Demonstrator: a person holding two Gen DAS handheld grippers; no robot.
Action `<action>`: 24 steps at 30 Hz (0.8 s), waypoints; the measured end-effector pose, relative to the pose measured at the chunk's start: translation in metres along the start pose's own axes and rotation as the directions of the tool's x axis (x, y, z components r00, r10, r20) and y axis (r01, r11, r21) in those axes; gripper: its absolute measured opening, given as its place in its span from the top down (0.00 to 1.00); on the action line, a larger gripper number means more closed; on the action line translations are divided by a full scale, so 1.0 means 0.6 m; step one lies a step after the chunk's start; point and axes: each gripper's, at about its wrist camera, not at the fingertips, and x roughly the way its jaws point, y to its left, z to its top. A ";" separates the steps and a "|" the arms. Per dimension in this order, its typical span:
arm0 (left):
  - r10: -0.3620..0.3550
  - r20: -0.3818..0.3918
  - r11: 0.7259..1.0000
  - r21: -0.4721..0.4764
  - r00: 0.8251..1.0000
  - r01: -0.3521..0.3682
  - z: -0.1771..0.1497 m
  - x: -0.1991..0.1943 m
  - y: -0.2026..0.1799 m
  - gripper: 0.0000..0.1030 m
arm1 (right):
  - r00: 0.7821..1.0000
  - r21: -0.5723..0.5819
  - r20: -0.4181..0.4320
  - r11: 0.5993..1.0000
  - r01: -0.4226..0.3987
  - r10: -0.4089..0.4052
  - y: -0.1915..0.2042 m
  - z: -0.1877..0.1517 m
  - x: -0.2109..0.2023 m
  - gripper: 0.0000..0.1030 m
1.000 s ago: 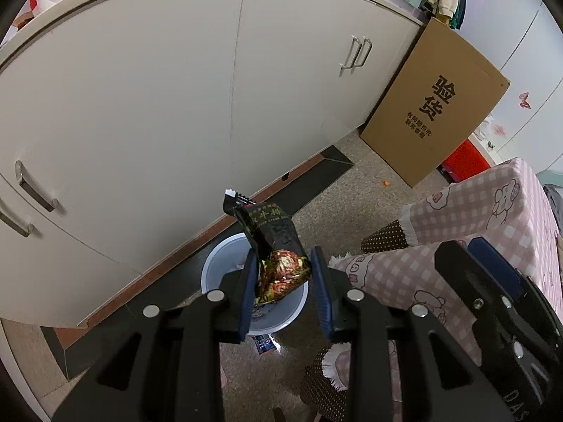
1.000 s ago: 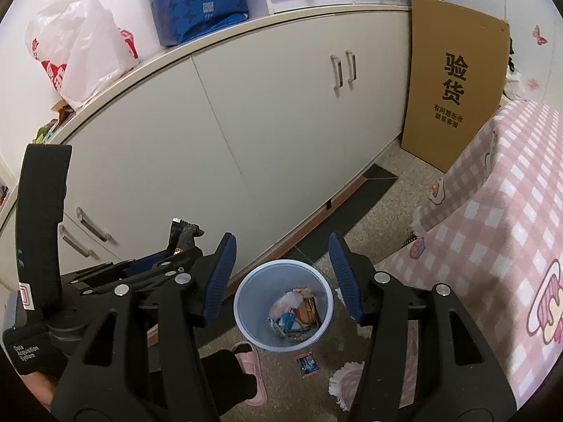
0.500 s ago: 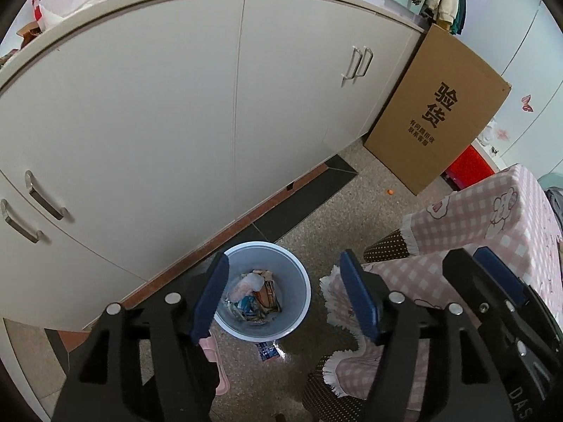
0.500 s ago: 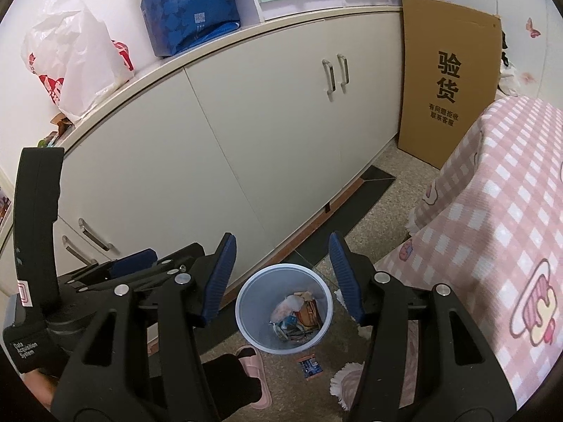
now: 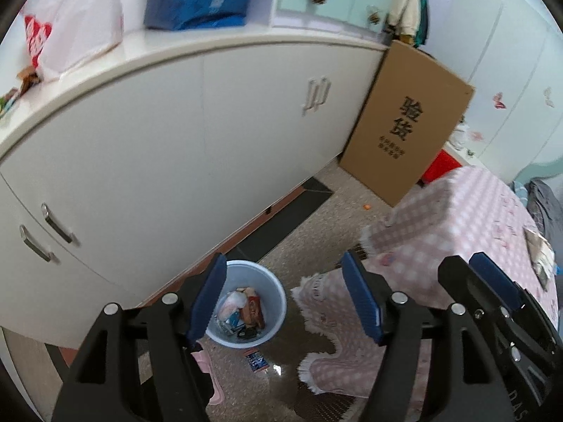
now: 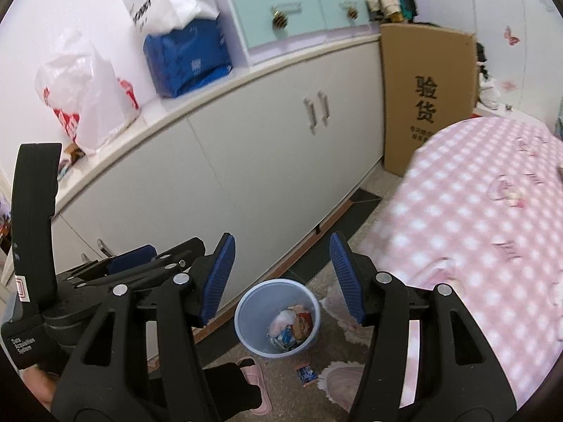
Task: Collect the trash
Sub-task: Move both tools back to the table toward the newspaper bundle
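The left gripper (image 5: 281, 281) has its blue pads spread wide with nothing between them; its jaws have just been opening, and the snack wrapper it carried a moment ago is gone from them. The right gripper (image 6: 279, 274) also stands with its jaws apart and bare. Both hang above the pale blue trash bin (image 5: 278, 292), which sits on the speckled floor close against the foot of the long white cabinet (image 5: 176, 133). Inside the bin lies a heap of crumpled wrappers (image 5: 242, 311), pink, orange and blue. One small blue packet (image 6: 307, 374) lies on the floor just beside the bin, on the side away from the cabinet. A pink slipper (image 6: 254, 372) on a dark-socked foot stands near the bin too. Next to the bin, a table under a pink checked cloth (image 6: 475, 228) has its fringe hanging near the bin's rim. Farther from the bin, a tall cardboard box (image 5: 408, 119) leans at the cabinet's far end.
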 end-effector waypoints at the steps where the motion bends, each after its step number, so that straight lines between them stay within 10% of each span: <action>1: -0.010 0.008 1.000 0.016 1.000 0.010 -0.001 -0.010 -0.018 0.35 | 1.000 0.008 0.011 1.000 0.006 -0.007 -0.010 0.001 -0.016 0.45; 11: -0.109 0.038 0.977 0.190 0.993 0.100 -0.037 -0.077 -0.225 0.33 | 0.985 0.112 0.119 0.987 0.115 -0.128 -0.162 -0.009 -0.184 0.42; 24: -0.274 -0.029 0.867 0.426 0.961 0.259 -0.098 -0.059 -0.563 0.28 | 0.920 0.327 0.135 0.893 0.310 -0.369 -0.458 -0.048 -0.342 0.41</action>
